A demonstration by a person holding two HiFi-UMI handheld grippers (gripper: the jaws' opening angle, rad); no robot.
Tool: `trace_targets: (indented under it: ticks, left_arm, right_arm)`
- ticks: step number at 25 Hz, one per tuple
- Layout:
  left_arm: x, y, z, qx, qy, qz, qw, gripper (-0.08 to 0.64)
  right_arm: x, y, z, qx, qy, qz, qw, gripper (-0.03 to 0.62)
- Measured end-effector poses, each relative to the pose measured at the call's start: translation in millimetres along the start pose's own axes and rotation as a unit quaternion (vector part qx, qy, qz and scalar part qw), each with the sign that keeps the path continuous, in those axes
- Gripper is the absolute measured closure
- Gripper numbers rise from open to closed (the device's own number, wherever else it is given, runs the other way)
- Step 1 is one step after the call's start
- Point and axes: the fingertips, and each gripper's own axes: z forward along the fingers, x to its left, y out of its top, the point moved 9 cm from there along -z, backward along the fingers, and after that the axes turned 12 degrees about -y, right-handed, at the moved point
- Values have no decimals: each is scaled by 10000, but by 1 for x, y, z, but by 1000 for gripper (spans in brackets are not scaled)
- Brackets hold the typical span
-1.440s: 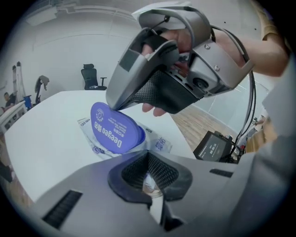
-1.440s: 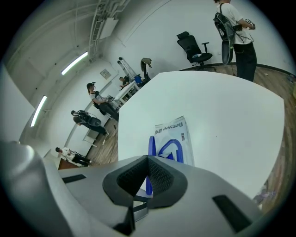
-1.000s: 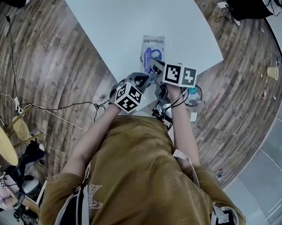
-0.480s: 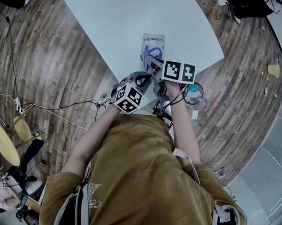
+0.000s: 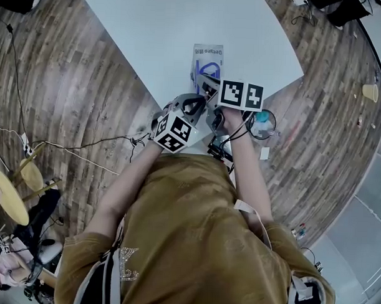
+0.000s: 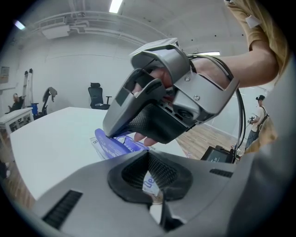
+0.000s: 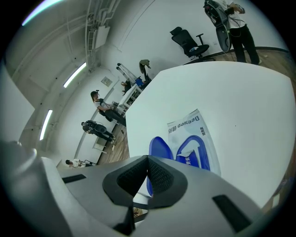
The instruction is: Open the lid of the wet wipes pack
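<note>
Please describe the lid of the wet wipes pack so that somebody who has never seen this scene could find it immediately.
On the large white table, near the edge closest to the person, lies a flat white and blue wet wipes pack. Its lid is the plain blue oval flap pinched by the right gripper. It alone stands up from the pack, beside the blue-rimmed opening.

White tabletop [image 5: 170, 29] on a wood-plank floor [image 5: 68, 81]. Cables [image 5: 78, 147] lie on the floor at left, a paper cup [image 5: 369, 93] far right. Yellow round thing [image 5: 5, 195] at the left edge. Black office chair [image 6: 95, 95] beyond the tabletop. People [image 7: 240, 34] in the background, strip lights [image 7: 75, 74] overhead.
</note>
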Motion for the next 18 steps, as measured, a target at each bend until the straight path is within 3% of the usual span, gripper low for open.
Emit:
trace_targets:
  ticks: [18]
  left_arm:
    - [7,-5,-10,-52,105,-171,9998,560]
  right_arm:
    - [10,-6,-1,-149,188,100,9997,584]
